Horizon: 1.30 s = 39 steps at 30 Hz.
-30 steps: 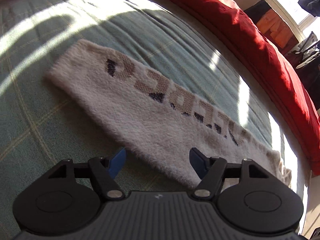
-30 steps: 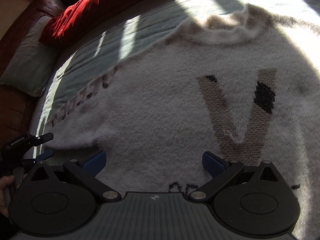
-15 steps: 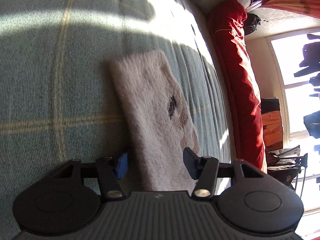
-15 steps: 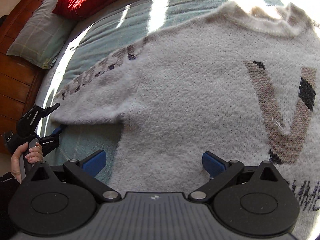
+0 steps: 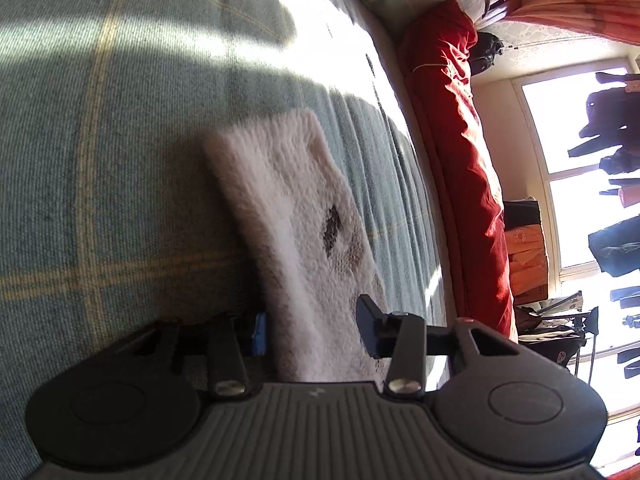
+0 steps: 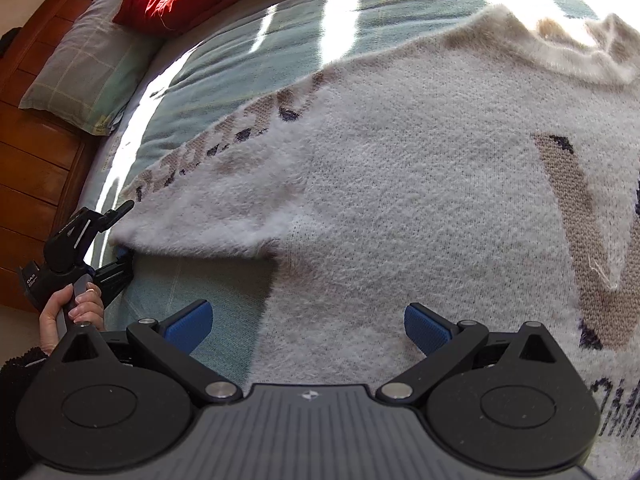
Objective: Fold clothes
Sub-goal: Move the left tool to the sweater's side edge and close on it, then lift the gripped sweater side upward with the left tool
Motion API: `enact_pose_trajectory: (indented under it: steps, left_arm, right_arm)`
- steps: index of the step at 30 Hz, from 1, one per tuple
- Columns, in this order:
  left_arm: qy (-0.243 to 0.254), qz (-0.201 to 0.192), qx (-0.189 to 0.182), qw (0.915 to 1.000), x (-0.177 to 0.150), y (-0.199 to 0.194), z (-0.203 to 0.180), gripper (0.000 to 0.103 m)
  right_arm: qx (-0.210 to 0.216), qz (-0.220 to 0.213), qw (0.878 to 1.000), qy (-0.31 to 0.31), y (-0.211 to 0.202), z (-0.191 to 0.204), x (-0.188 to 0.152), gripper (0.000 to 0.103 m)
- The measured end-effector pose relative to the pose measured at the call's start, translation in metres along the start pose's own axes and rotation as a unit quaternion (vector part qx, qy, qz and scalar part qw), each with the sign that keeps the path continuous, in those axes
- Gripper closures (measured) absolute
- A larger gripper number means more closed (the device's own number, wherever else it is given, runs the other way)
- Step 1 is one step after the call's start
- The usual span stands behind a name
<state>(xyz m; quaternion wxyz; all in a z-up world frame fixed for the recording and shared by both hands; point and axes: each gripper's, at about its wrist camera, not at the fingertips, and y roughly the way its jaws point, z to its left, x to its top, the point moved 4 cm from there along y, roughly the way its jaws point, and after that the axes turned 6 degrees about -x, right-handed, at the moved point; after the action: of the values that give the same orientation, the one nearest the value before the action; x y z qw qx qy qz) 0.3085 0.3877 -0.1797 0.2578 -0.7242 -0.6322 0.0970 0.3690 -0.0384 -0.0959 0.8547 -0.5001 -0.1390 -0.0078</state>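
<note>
Sweater (image 6: pixel 420 200), fluffy white knit with tan and dark lettering, lies face up and spread flat on the green plaid bedspread (image 6: pixel 248 52). Its sleeve (image 5: pixel 296 240) stretches out toward the bed edge. Left gripper (image 5: pixel 312 332): jaws apart on either side of the sleeve end, the fabric between the blue pads, not pinched; in the right wrist view it sits at the cuff, gripped by a hand (image 6: pixel 72 312). Right gripper (image 6: pixel 308 328): jaws wide apart, holding nothing, over the sweater's side edge below the armpit. Red duvet (image 5: pixel 460 160) and pillow (image 6: pixel 80 64) lie along the far side.
</note>
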Motion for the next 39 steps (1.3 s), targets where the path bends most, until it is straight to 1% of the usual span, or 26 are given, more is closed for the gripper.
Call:
enact_pose_trajectory:
  steps: [1, 2, 5, 9, 12, 13, 14, 17, 19, 22, 25, 28, 32, 36, 39]
  left_arm:
    - [0.002, 0.000, 0.002, 1.0000, 0.001, 0.001, 0.001, 0.064]
    - [0.000, -0.001, 0.001, 1.0000, 0.004, 0.004, 0.001, 0.065]
    - [0.010, -0.005, 0.004, 0.9999, 0.016, 0.017, -0.005, 0.065]
    - [0.031, -0.004, 0.014, 0.9994, 0.018, 0.026, -0.013, 0.066]
    - [0.048, -0.004, 0.029, 0.9984, 0.014, 0.022, -0.013, 0.075]
    - [0.052, -0.003, 0.035, 0.9980, 0.014, 0.021, -0.012, 0.083]
    - [0.055, -0.002, 0.041, 0.9976, 0.014, 0.021, -0.012, 0.087]
    - [0.077, 0.004, 0.057, 0.9954, 0.013, 0.021, -0.016, 0.088]
    - [0.104, 0.007, 0.075, 0.9917, 0.011, 0.022, -0.024, 0.090]
    - [0.140, 0.010, 0.103, 0.9847, 0.008, 0.023, -0.037, 0.091]
    - [0.192, 0.011, 0.126, 0.9733, 0.003, 0.020, -0.054, 0.093]
    - [0.231, 0.011, 0.128, 0.9646, -0.004, 0.015, -0.073, 0.094]
    - [0.281, 0.012, 0.129, 0.9510, -0.014, 0.009, -0.097, 0.095]
    - [0.300, 0.009, 0.118, 0.9466, -0.021, 0.006, -0.121, 0.095]
    - [0.303, 0.008, 0.108, 0.9467, -0.024, 0.007, -0.137, 0.096]
  right_arm:
    - [0.001, 0.001, 1.000, 0.000, 0.001, 0.000, 0.001, 0.000]
    - [0.001, 0.003, 1.000, 0.001, 0.002, -0.001, 0.001, 0.000]
    - [-0.001, 0.004, 1.000, 0.001, 0.005, -0.003, 0.002, 0.000]
    - [0.000, 0.005, 1.000, 0.007, 0.007, -0.006, 0.003, 0.000]
    - [0.003, 0.004, 1.000, 0.010, 0.009, -0.007, 0.005, 0.000]
    - [0.005, 0.004, 1.000, 0.010, 0.010, -0.007, 0.005, 0.000]
    - [0.006, 0.004, 1.000, 0.011, 0.010, -0.008, 0.006, 0.000]
    - [0.011, 0.002, 1.000, 0.011, 0.011, -0.009, 0.008, 0.000]
    - [0.014, 0.002, 1.000, 0.010, 0.011, -0.010, 0.009, 0.000]
    - [0.014, 0.002, 1.000, 0.005, 0.011, -0.010, 0.009, 0.000]
    - [0.007, -0.005, 1.000, -0.020, 0.007, -0.004, 0.010, 0.000]
    - [-0.005, -0.015, 0.997, -0.070, 0.002, 0.007, 0.011, 0.000]
    - [-0.010, -0.035, 0.990, -0.133, -0.008, 0.023, 0.010, 0.000]
    - [-0.014, -0.045, 0.987, -0.153, -0.013, 0.029, 0.008, 0.000]
    - [-0.014, -0.049, 0.988, -0.148, -0.018, 0.027, 0.006, 0.000]
